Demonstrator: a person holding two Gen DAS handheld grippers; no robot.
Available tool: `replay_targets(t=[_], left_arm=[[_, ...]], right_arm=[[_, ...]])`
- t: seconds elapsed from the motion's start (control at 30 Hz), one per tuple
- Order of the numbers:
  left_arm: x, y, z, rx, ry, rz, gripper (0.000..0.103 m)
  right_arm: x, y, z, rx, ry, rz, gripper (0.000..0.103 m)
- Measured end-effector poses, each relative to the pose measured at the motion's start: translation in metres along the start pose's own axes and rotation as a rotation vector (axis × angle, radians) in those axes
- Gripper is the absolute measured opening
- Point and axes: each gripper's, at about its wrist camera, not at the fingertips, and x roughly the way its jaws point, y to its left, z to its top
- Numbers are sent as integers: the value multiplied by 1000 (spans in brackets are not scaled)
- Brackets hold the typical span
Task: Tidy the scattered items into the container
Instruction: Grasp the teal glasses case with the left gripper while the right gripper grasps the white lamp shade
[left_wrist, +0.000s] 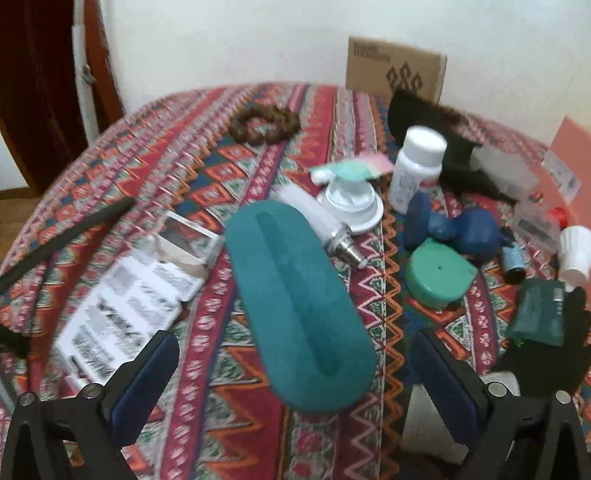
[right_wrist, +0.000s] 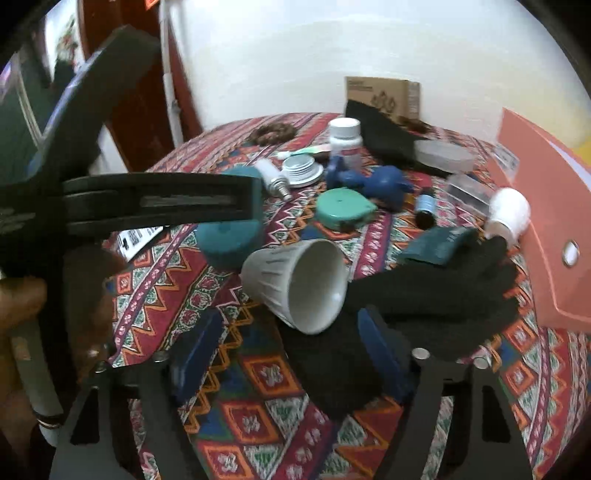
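A table covered with a patterned red, blue and orange cloth (left_wrist: 280, 122) stood against a white wall, and many small things lay scattered on it.

In the left wrist view, the left gripper (left_wrist: 295, 373) had its two blue-padded fingers wide apart and held nothing. Between them, a little further on, lay a teal oblong case (left_wrist: 295, 302), touching neither finger. Left of the case lay a white printed box (left_wrist: 125, 299). Behind the case were a white spray bottle (left_wrist: 325, 225) on its side, a white round lid (left_wrist: 352, 206), a green tape measure (left_wrist: 437, 273), a blue dumbbell (left_wrist: 447, 225) and an upright white pill bottle (left_wrist: 417, 166). Far back lay a string of brown beads (left_wrist: 264, 123), and a cardboard box (left_wrist: 395, 70) leaned at the wall.

In the right wrist view, the right gripper (right_wrist: 284, 350) was also wide open and empty. A white ribbed cup (right_wrist: 299, 284) lay on its side just ahead of the fingers, its mouth turned to the camera, beside a black glove (right_wrist: 424, 299). Further right, at the table edge, stood the pink container (right_wrist: 546, 206), with a small white bottle (right_wrist: 508, 214) on its side just beside its wall. I cannot tell what was inside the container.
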Motion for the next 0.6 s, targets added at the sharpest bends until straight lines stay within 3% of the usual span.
replay_targets(t=[0.07, 0.13, 0.2, 0.33, 0.37, 0.4, 0.6], left_arm=[[11, -1, -1, -2, 13, 8, 103], [23, 0, -2, -2, 33, 18, 103], [33, 2, -2, -6, 51, 16, 103], [49, 8, 1, -35, 78, -17, 103], [52, 8, 2, -38, 85, -50, 99], [55, 8, 2, -40, 92, -92, 81], [37, 2, 0, 1, 55, -104, 73]], right_arm=[[9, -1, 3, 3, 5, 1, 70], [18, -6, 4, 16, 28, 16, 49], [26, -11, 2, 37, 64, 46, 15], [23, -15, 2, 46, 55, 62, 9], [21, -15, 3, 44, 48, 63, 9], [19, -15, 4, 45, 45, 67, 8], [10, -21, 1, 74, 37, 79, 8]])
